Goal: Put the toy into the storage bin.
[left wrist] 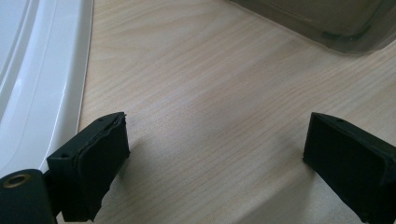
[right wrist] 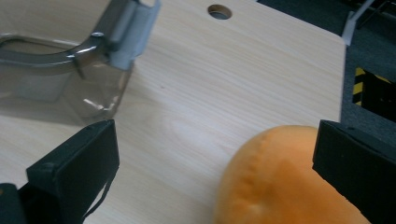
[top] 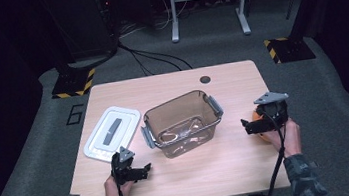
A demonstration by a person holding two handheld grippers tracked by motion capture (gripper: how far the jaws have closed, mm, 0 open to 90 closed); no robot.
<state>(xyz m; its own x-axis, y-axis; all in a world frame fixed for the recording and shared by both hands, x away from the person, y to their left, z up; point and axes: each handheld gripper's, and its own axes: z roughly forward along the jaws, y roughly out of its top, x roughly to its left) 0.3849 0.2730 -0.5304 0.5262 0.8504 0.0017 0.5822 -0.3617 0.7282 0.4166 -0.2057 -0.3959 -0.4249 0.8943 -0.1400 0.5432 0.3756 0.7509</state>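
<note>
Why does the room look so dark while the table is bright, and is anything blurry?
High view: light falls on the table, the floor behind fades to black. Left gripper view: soft shadows beside the jaws. Right gripper view: the orange object is close and soft-edged, with glare on the clear container.

Legible markings: one numeral, plus hazard striping.

A large outlined numeral "6" point(top: 74, 114) is marked on the grey floor point(top: 27, 146), just off the table's point(top: 230, 161) far left corner. Yellow-and-black hazard stripes edge two black base plates on the floor, one at left point(top: 74, 83) and one at right point(top: 288, 49). No lettering or brand can be read elsewhere.
</note>
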